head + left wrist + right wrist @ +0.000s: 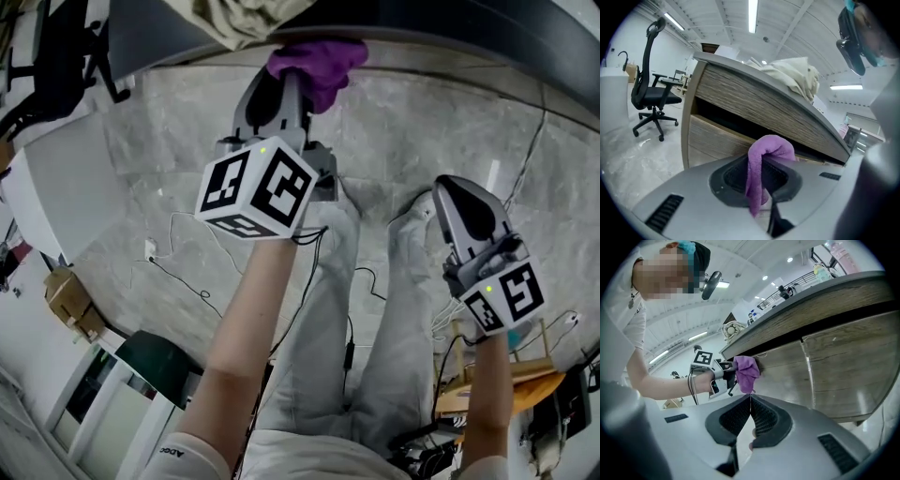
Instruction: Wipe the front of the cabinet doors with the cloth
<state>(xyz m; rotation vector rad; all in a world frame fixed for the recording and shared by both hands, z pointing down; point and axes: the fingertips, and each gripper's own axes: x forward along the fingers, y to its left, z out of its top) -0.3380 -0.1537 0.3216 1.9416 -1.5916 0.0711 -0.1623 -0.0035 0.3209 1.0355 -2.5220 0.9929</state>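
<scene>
A purple cloth is pinched in my left gripper, which is shut on it. The cloth is pressed near the top of a wood-grain cabinet door, just under the dark gap below the countertop. In the left gripper view the cloth drapes over and between the jaws. The right gripper view shows the cloth against the door front, held by the left gripper. My right gripper hangs lower and to the right, away from the cabinet, shut with nothing in it.
A beige cloth lies bunched on the countertop. A black office chair stands left of the cabinet. Cables trail over the marble floor, with a cardboard box at the left. The person's legs stand between the grippers.
</scene>
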